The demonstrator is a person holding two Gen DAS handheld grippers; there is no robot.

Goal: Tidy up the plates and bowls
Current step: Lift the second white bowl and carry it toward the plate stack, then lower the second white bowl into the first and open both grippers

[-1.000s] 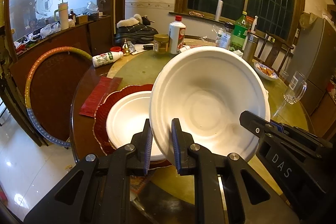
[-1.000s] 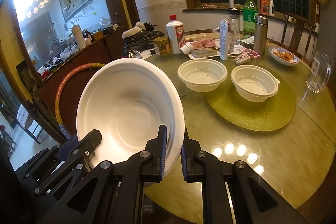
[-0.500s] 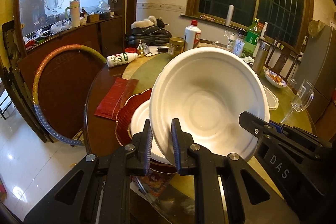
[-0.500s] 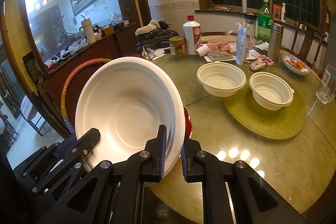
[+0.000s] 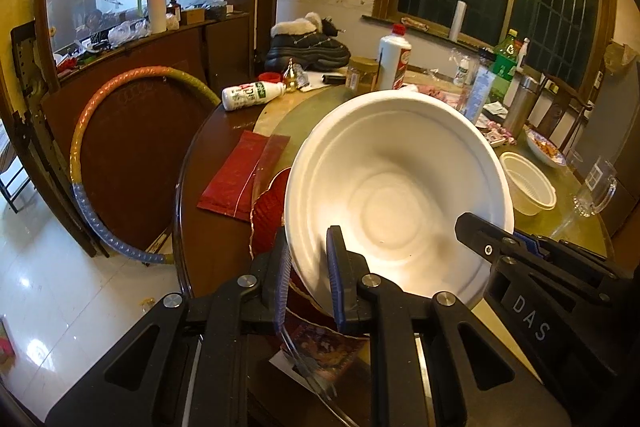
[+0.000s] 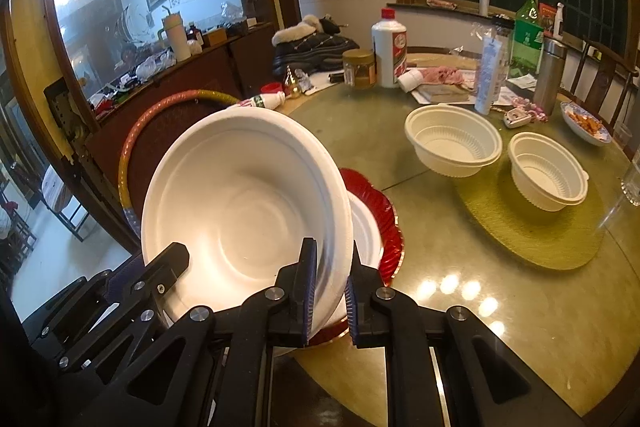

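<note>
Both grippers hold one large white foam bowl tilted above the table's near edge. My left gripper is shut on its left rim. My right gripper is shut on its right rim; the bowl also shows in the right wrist view. Under it a red scalloped plate carries another white bowl, mostly hidden. Two cream plastic bowls stand on a green round mat to the right.
The round table holds a white liquor bottle, a jar, a green bottle, a steel flask, a snack dish and a glass mug. A red folder lies left. A hoop leans beside the table.
Both grippers and the held bowl have moved back and left from the table centre. The lower bowl on the red plate is now mostly covered in the left wrist view.
</note>
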